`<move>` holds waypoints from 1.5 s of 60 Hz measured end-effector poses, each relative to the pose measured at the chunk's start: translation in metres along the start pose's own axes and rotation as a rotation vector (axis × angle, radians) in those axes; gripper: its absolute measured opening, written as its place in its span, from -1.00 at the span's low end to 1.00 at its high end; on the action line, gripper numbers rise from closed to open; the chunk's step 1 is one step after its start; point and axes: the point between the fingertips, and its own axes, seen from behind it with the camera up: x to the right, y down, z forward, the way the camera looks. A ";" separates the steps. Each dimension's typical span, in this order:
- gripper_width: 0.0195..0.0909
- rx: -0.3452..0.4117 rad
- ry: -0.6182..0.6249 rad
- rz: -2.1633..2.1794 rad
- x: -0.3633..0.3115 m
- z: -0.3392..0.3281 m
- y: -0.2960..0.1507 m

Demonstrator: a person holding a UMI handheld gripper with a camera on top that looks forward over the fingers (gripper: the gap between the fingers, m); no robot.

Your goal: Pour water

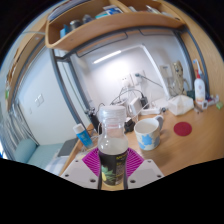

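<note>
Gripper view showed the surface (pixel 170 150) carrying a mug (pixel 147 132) just beyond a capped bottle (pixel 113 150) clamped between the hand-held gripper (pixel 113 170) pads. Risk: tilting early (cap apparently on) could miss the mug or slip.

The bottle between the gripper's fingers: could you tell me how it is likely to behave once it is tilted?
The bottle looks clear, tall and narrow, so probably smooth and apt to slip. The gripper seems to hold its lower part, so its top may swing. Its fill level is unclear.
</note>
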 end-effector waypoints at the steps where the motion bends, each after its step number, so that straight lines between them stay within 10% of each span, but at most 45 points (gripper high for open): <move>1: -0.74 -0.013 -0.002 0.044 -0.003 0.005 -0.001; 30: -0.72 -0.076 -0.093 1.237 -0.091 0.088 -0.082; 55: -0.71 -0.123 -0.092 1.634 -0.157 0.089 -0.065; 77: -0.71 -0.105 -0.115 0.975 -0.179 0.050 -0.121; 90: -0.65 0.042 0.147 0.078 -0.074 0.006 -0.195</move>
